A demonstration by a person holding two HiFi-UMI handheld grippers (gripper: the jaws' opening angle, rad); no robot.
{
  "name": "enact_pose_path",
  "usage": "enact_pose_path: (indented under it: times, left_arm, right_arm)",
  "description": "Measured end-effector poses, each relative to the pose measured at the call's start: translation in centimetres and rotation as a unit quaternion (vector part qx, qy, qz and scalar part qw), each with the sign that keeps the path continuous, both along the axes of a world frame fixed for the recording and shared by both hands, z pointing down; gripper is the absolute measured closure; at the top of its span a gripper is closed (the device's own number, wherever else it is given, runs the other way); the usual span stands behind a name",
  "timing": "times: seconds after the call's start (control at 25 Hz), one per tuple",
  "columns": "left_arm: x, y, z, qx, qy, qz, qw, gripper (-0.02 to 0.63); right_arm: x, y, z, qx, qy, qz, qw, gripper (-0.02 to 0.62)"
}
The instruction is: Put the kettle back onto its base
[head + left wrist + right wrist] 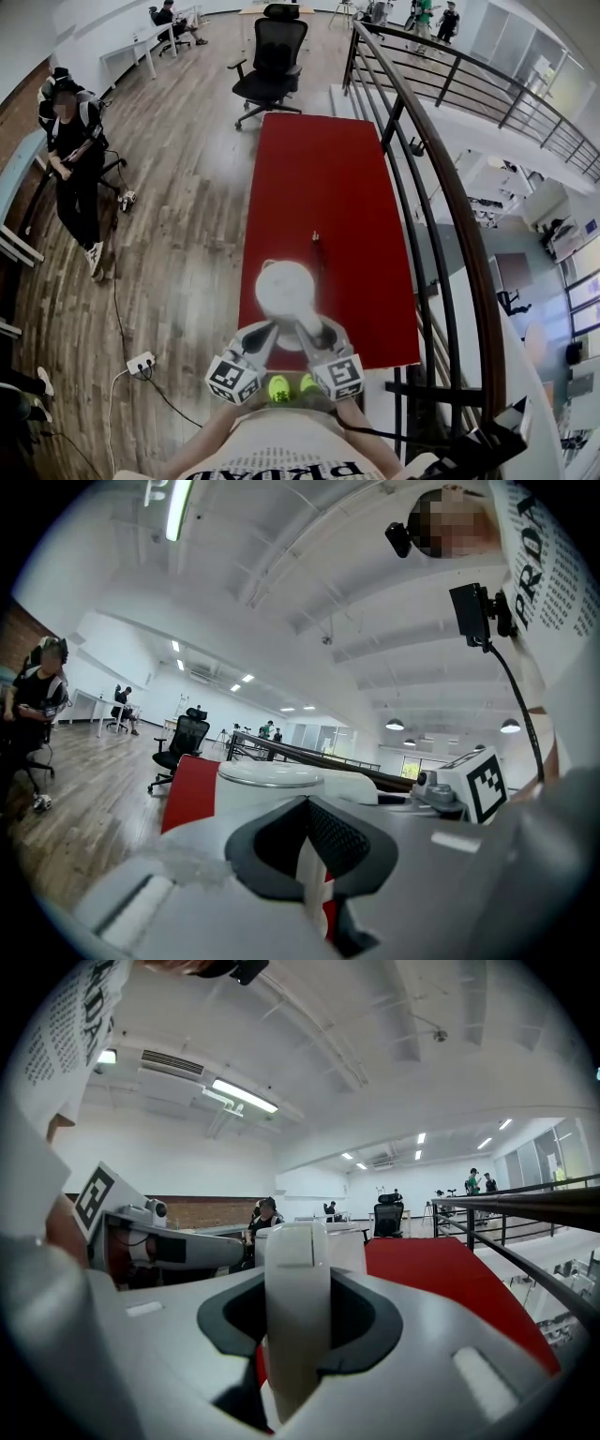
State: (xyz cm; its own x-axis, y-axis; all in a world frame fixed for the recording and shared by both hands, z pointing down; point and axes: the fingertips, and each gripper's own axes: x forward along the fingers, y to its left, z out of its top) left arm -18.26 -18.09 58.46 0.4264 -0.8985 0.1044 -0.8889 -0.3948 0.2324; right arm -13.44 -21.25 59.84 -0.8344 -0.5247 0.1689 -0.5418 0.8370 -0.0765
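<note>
A white kettle (pixel 284 289) with a round lid is over the near end of the red table (pixel 319 178). My right gripper (pixel 317 330) comes in from the near side and is shut on its broad white handle (pixel 298 1307), which fills the gap between the jaws. My left gripper (pixel 267 330) reaches the kettle's near-left side; in its own view a thin white strip (pixel 309 878) stands between the closed-in pads, with the kettle's body and lid (pixel 272 775) just beyond. The base is hidden under the kettle. A black cord (pixel 317 246) lies on the table behind it.
A black office chair (pixel 274 61) stands at the table's far end. A dark metal railing (pixel 412 141) runs along the table's right side. A person (pixel 75 159) stands on the wooden floor at left, and a power strip (pixel 141 362) lies near the table's near-left corner.
</note>
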Motion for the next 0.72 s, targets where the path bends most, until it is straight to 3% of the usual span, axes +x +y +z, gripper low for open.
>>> enact_pose_path:
  times: [0.72]
  left_arm:
    - [0.3, 1.6, 0.2, -0.002, 0.026, 0.001, 0.9997, 0.614]
  right_arm:
    - [2.7, 2.2, 1.1, -0.012, 0.036, 0.012, 0.999, 0.465]
